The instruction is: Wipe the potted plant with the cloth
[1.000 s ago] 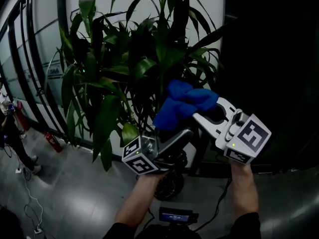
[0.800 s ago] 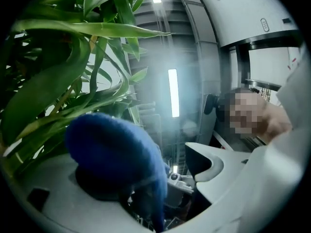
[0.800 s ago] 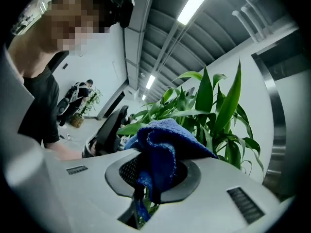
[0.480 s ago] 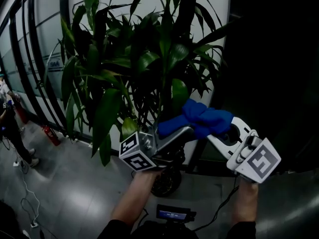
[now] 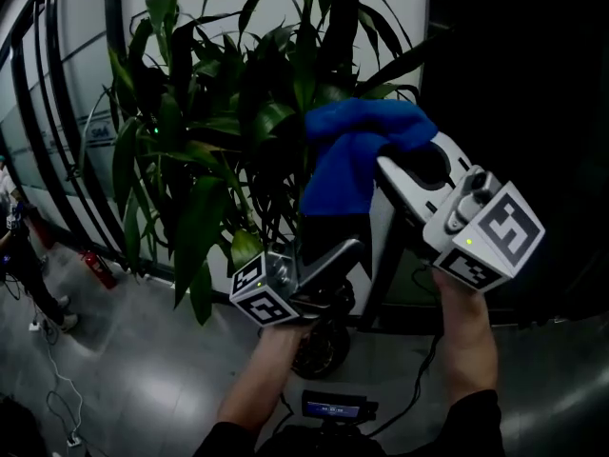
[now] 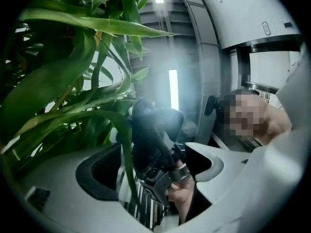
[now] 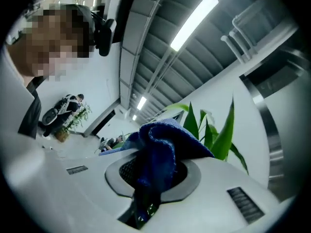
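Observation:
The potted plant (image 5: 228,122) has long dark green leaves and fills the upper left of the head view. A blue cloth (image 5: 357,146) is bunched in my right gripper (image 5: 385,165), which is shut on it and holds it high against the leaves on the plant's right side. In the right gripper view the cloth (image 7: 158,149) spills over the jaws, with leaf tips (image 7: 218,135) behind. Lower down, my left gripper (image 5: 347,252) points up into the foliage. Its jaws stand open, and one narrow leaf (image 6: 125,144) hangs between them; whether a pad touches it I cannot tell.
Behind the plant are a pale wall and a dark-framed glass wall (image 5: 57,84). On the grey floor at the left are a person (image 5: 24,265), a red fire extinguisher (image 5: 100,269) and cables (image 5: 57,388). A dark wheel-like object (image 5: 319,350) sits below the grippers.
My right gripper first dipped down and to the right with the cloth, then rose to the upper leaves. The left gripper has kept its place.

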`<state>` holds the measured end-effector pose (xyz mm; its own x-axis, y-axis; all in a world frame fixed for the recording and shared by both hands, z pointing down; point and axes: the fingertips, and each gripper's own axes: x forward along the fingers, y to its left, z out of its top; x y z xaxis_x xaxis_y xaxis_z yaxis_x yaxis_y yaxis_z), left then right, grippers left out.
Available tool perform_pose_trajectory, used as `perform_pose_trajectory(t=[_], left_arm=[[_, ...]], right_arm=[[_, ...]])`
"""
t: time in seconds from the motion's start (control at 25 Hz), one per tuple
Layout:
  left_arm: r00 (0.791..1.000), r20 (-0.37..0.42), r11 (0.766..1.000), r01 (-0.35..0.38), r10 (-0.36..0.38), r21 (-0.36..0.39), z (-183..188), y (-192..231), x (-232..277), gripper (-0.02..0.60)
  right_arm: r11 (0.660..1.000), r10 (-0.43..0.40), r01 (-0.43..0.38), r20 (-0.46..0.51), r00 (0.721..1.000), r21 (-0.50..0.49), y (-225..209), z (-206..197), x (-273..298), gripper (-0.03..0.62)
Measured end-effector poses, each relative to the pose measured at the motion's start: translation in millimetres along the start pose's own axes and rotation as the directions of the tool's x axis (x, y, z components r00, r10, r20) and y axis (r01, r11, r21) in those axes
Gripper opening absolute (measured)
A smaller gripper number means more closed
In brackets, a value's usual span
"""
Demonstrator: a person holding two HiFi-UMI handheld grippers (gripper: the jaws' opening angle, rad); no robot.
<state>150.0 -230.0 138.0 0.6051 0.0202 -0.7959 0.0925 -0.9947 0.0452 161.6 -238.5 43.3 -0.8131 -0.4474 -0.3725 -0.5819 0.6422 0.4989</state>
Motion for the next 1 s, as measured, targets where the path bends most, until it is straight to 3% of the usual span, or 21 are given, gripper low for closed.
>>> perform_pose_trajectory(t=[0.24, 0.52, 0.84, 1.0], left_arm=[[1.0, 0.008, 1.0, 0.026, -0.027, 0.009, 4.1, -9.1, -0.3, 0.407], [0.999, -0.017, 0.999, 0.033, -0.033, 0.003, -4.9, -9.8, -3.7, 0.408], [0.996, 0.075, 0.996, 0.059, -0.055, -0.061, 4.7, -12.4, -9.3, 0.408], [0.995, 0.076, 0.996, 0.063, -0.058, -0.058, 6.0, -13.7, -9.0, 0.408]], right_arm=[[0.994, 0.095, -0.086, -0.144, 0.985, 0.067, 24.7, -61.2, 15.7, 0.072], [0.993, 0.101, -0.09, -0.182, 0.978, 0.071, 40.6, -74.2, -8.7, 0.072], [0.978, 0.165, -0.137, -0.185, 0.969, 0.158, 65.8, -87.6, -38.8, 0.072], [0.969, 0.18, -0.14, -0.192, 0.965, 0.205, 74.5, -101.6, -52.3, 0.072]])
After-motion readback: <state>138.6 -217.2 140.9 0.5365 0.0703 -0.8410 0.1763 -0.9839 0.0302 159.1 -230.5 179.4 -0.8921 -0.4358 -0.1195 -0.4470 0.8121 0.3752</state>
